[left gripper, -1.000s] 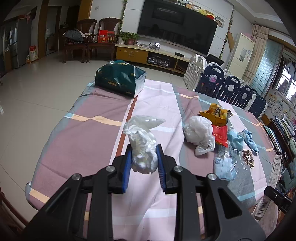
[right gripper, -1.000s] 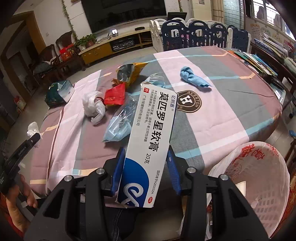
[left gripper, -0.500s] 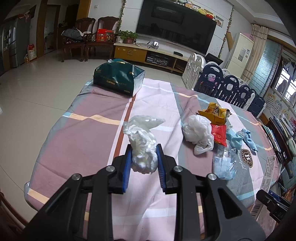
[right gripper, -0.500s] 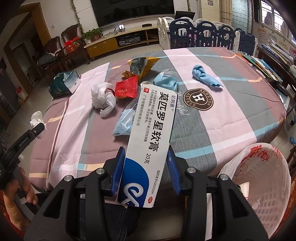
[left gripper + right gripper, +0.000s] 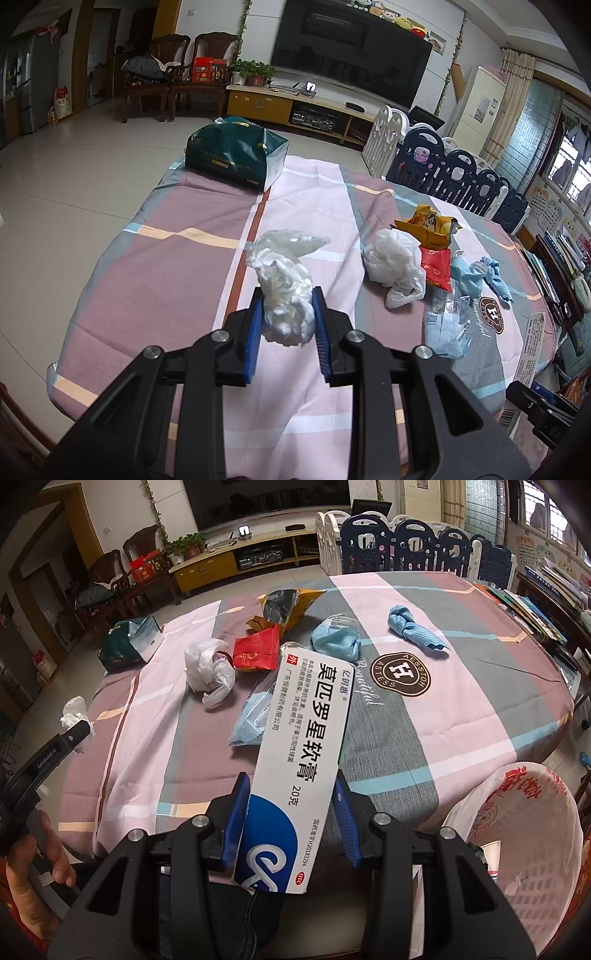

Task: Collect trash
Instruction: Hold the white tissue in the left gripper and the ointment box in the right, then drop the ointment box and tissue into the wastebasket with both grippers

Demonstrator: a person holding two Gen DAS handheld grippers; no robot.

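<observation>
My left gripper (image 5: 287, 317) is shut on a crumpled white tissue wad (image 5: 284, 291), held above the near edge of the table; it also shows in the right wrist view (image 5: 75, 714). My right gripper (image 5: 291, 805) is shut on a long white and blue ointment box (image 5: 301, 760), held above the table's near edge. A white basket lined with a printed bag (image 5: 524, 834) stands low to the right of the table. On the table lie a white plastic bag (image 5: 395, 262), a red packet (image 5: 436, 267), a yellow snack bag (image 5: 428, 225) and blue masks (image 5: 469, 277).
The round table wears a striped pink and grey cloth (image 5: 177, 266). A dark green tissue box (image 5: 236, 155) sits at its far edge. A blue cloth (image 5: 413, 627) lies at the right. Chairs, a baby fence and a TV cabinet stand beyond.
Both grippers keep their hold. The right gripper with the box has moved closer over the table. The left view has barely shifted.
</observation>
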